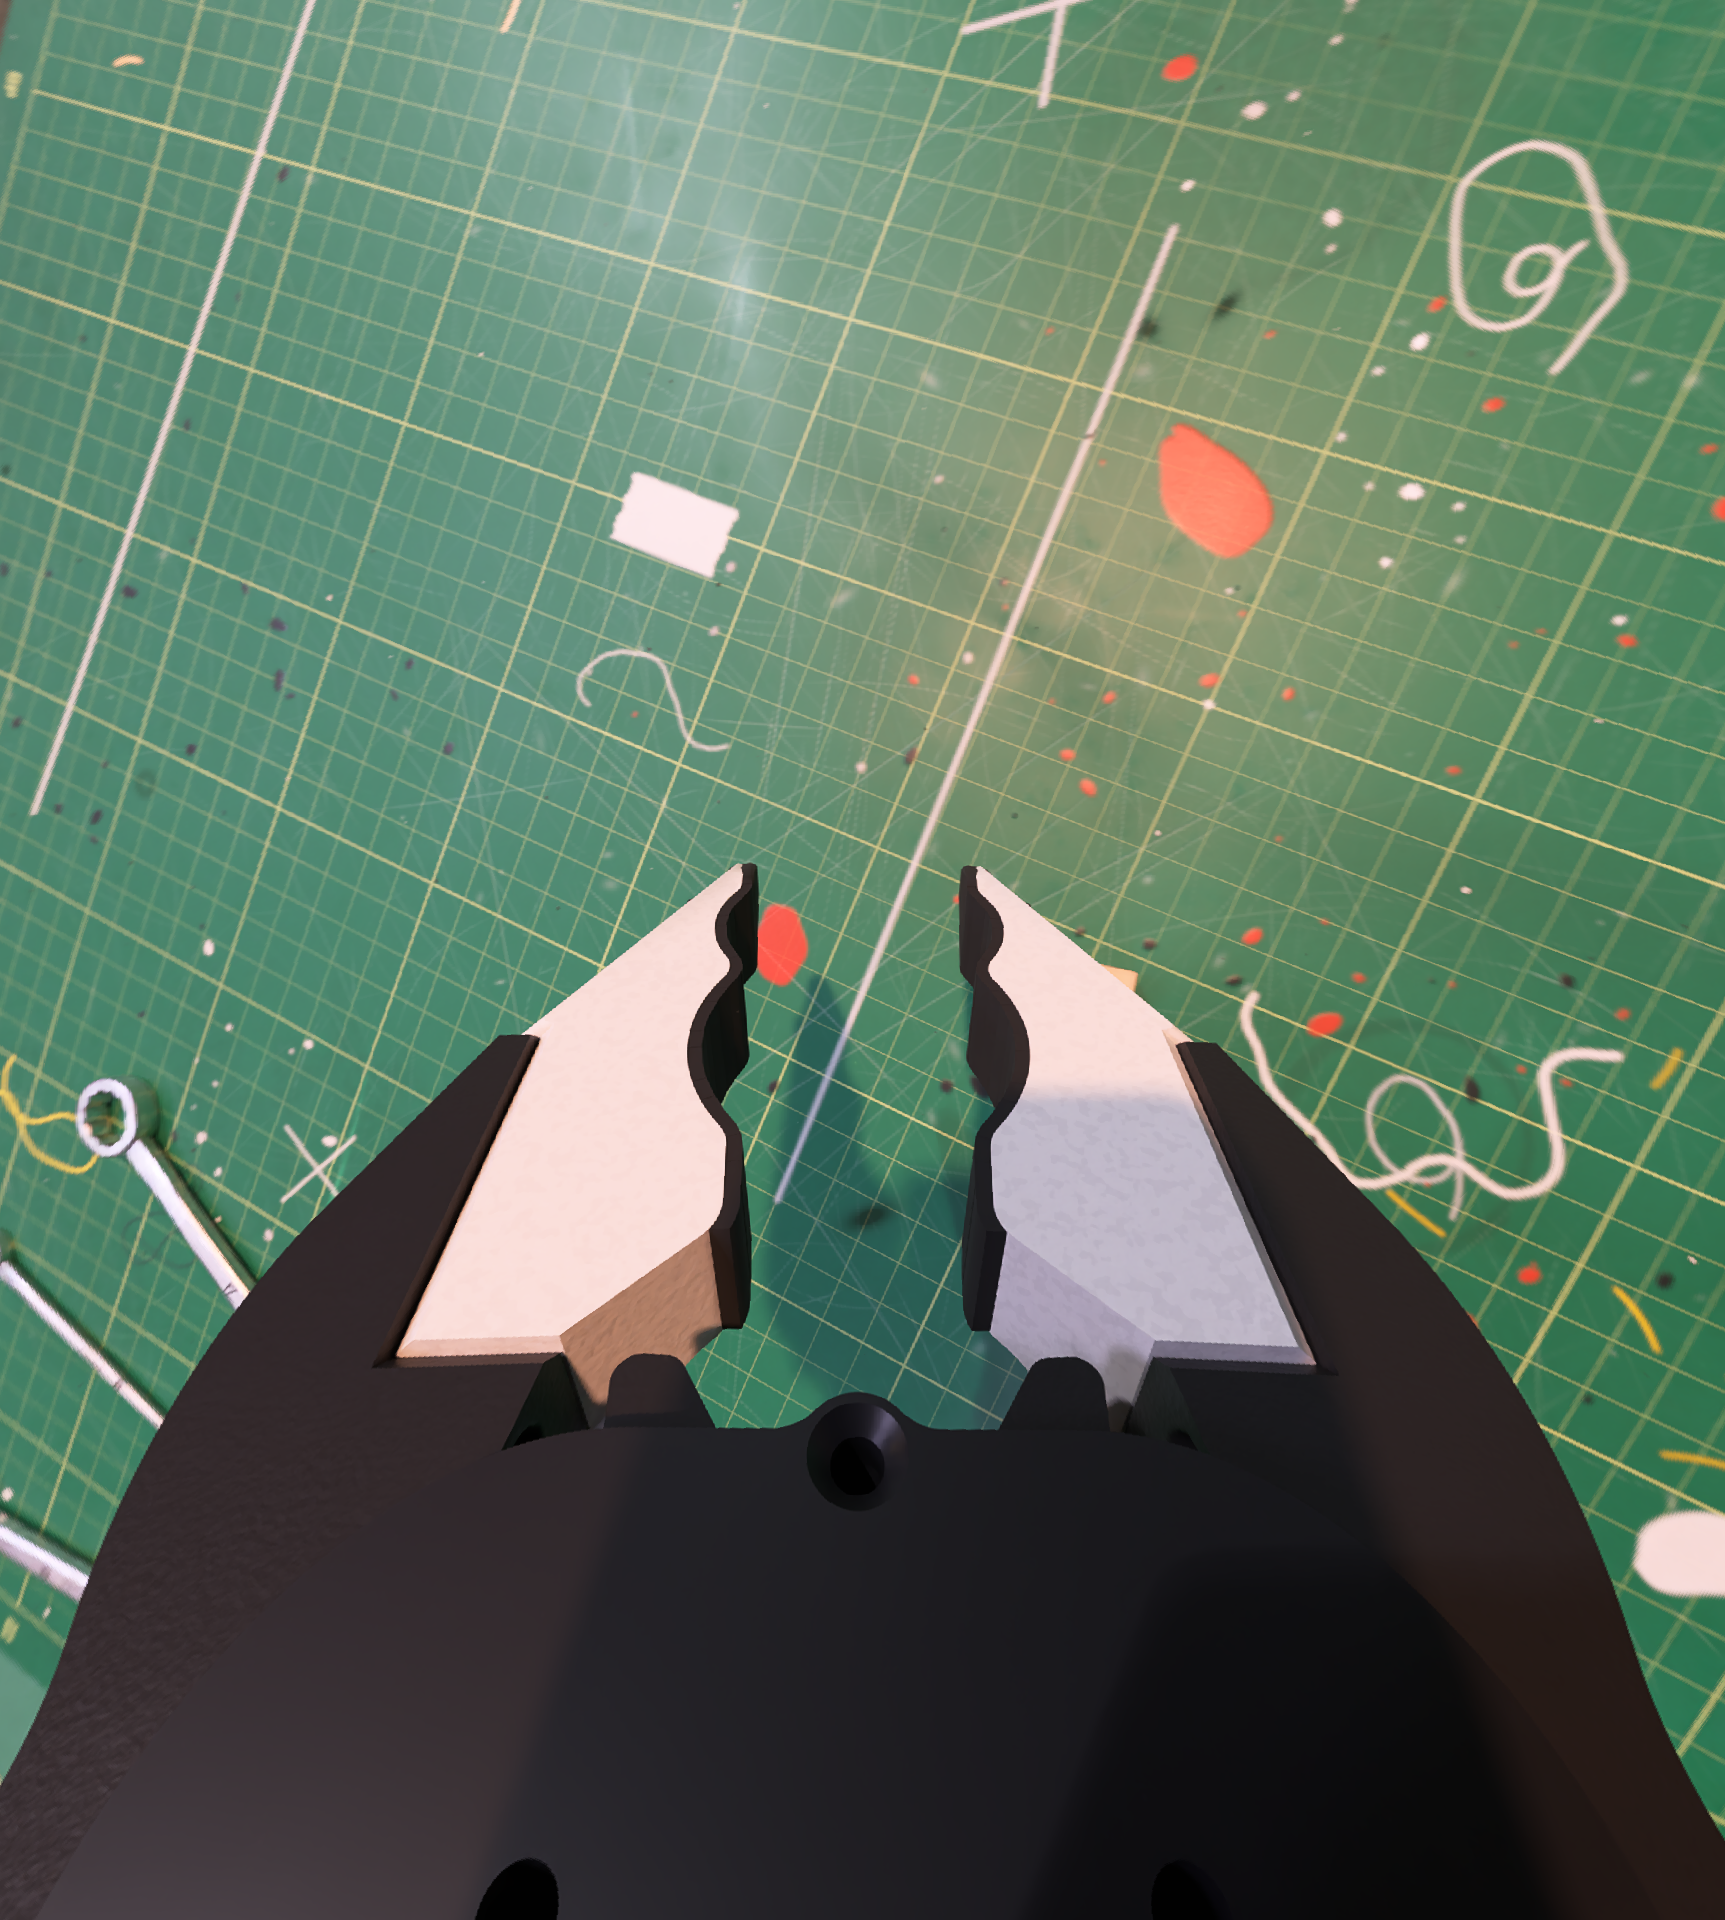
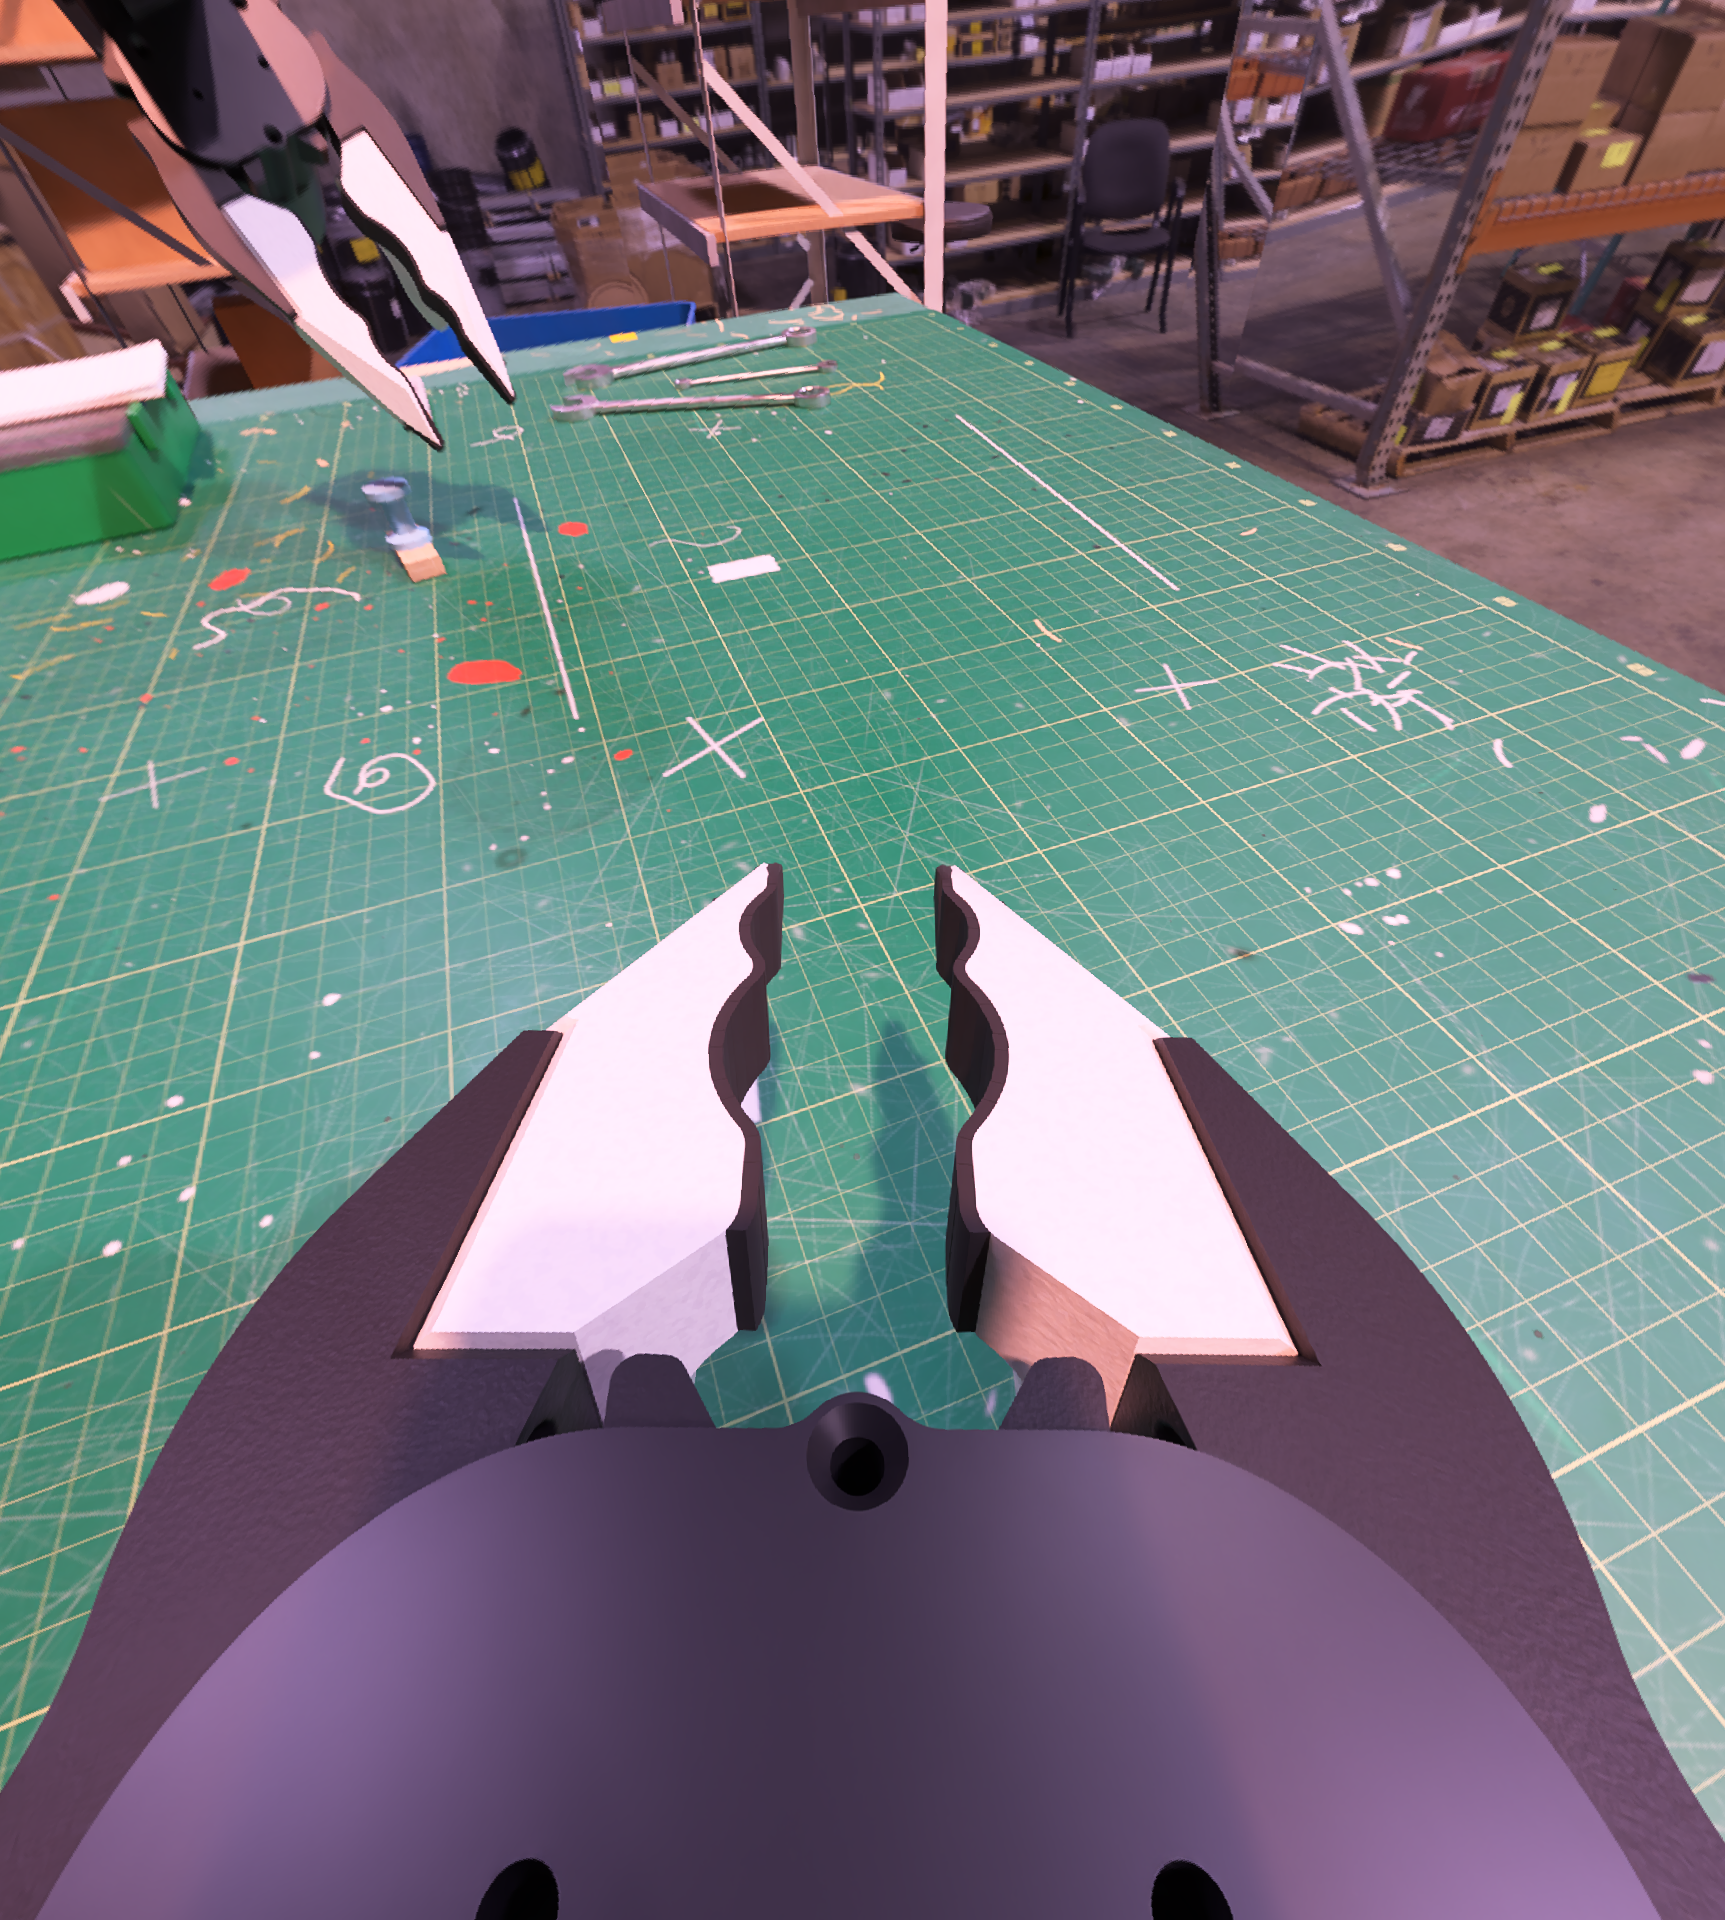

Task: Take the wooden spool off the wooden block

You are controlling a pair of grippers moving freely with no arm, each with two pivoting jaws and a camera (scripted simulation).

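Observation:
In the right wrist view a small spool [image 2: 392, 507] stands upright on a little wooden block [image 2: 420, 564] on the green cutting mat [image 2: 837, 665], far off at the left, in shadow. My left gripper [image 2: 473, 418] hangs above and just behind it, open and empty. In the left wrist view my left gripper [image 1: 858, 883] is open over the mat, and only a sliver of the wooden block [image 1: 1120, 977] shows past its right finger; the spool is hidden there. My right gripper [image 2: 858, 883] is open and empty, low over the mat, far from the spool.
Three wrenches [image 2: 692, 374] lie at the mat's far edge and also show in the left wrist view [image 1: 146, 1158]. A green bin [image 2: 37, 499] stands at the left, with a blue bin [image 2: 546, 327] behind the table. The mat ends at the right edge [image 2: 1460, 582], with shelving beyond it.

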